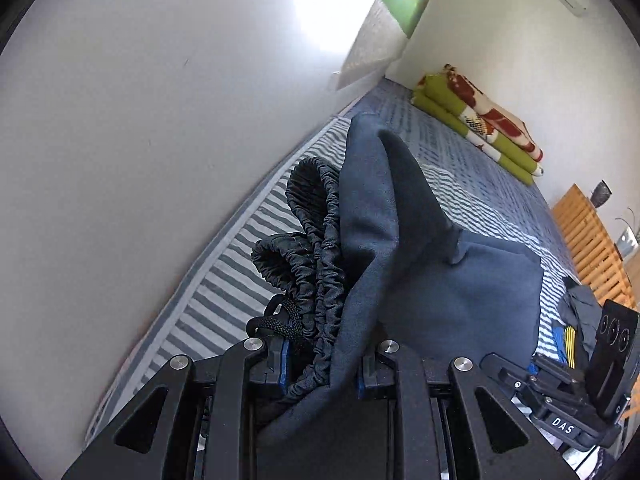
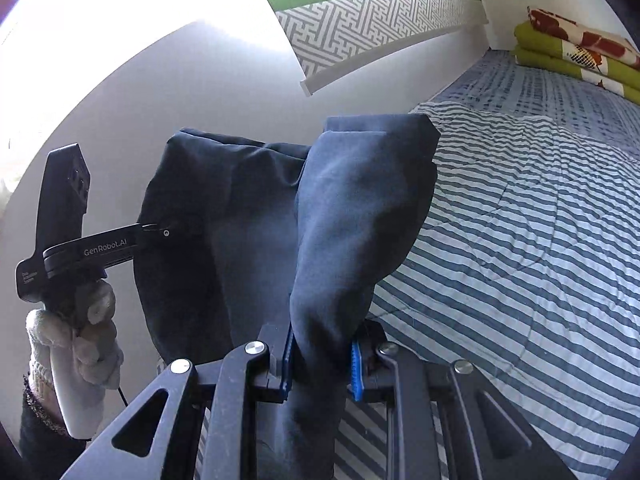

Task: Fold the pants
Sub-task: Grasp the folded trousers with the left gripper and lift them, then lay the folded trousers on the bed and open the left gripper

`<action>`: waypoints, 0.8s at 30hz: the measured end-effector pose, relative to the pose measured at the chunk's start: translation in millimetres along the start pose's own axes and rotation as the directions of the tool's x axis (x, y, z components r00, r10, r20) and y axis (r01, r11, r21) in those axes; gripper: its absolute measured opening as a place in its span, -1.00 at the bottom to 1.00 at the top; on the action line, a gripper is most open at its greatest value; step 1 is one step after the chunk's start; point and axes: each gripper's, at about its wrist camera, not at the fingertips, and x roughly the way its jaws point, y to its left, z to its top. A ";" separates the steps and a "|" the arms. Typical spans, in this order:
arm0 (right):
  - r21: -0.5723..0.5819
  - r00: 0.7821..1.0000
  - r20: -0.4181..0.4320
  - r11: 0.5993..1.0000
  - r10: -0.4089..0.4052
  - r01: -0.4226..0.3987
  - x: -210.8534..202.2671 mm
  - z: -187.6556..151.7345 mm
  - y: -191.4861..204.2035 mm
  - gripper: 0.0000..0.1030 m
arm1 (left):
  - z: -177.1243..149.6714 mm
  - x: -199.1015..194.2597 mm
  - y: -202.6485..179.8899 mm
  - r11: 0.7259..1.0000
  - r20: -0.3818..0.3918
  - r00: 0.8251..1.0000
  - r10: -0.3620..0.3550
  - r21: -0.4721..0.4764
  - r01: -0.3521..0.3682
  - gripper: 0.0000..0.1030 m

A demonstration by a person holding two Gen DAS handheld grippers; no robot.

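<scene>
Left tongs (image 1: 320, 368) pinch pants (image 1: 384, 216) — gloved hand (image 2: 86, 344) shows only rightward.

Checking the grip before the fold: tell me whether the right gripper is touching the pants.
Touching. The right wrist view shows the right gripper with both blue pads pressed against a bunched fold of the pants.

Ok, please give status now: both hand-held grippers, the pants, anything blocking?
Left hand-held gripper shut on pants, at waistband. Right hand-held gripper shut on pants too. Pants lifted over striped bed cover. Nothing blocking; folded blanket far off.
</scene>
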 end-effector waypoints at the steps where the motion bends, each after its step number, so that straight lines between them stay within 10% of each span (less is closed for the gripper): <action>1: 0.003 1.000 -0.007 1.000 -0.004 0.004 10.8 3.3 -2.4 -0.63 | 7.4 11.5 7.6 1.000 -0.004 1.000 0.003 -0.009 -0.003 -0.56; 12: 0.015 0.992 -0.088 0.996 -0.085 0.087 97.1 24.7 -40.2 -0.55 | 27.6 139.9 51.9 0.996 -0.098 0.992 0.084 -0.026 -0.087 -0.32; 20: 0.080 0.981 -0.099 0.982 -0.164 0.173 90.8 14.3 -74.4 -0.40 | 15.3 86.3 44.9 0.994 0.033 0.993 0.109 0.000 -0.109 -0.15; 24: 0.040 0.995 -0.077 0.997 -0.062 0.066 71.8 -6.0 -57.8 -0.40 | -6.0 92.8 38.6 0.994 -0.017 0.998 0.064 0.086 -0.062 -0.15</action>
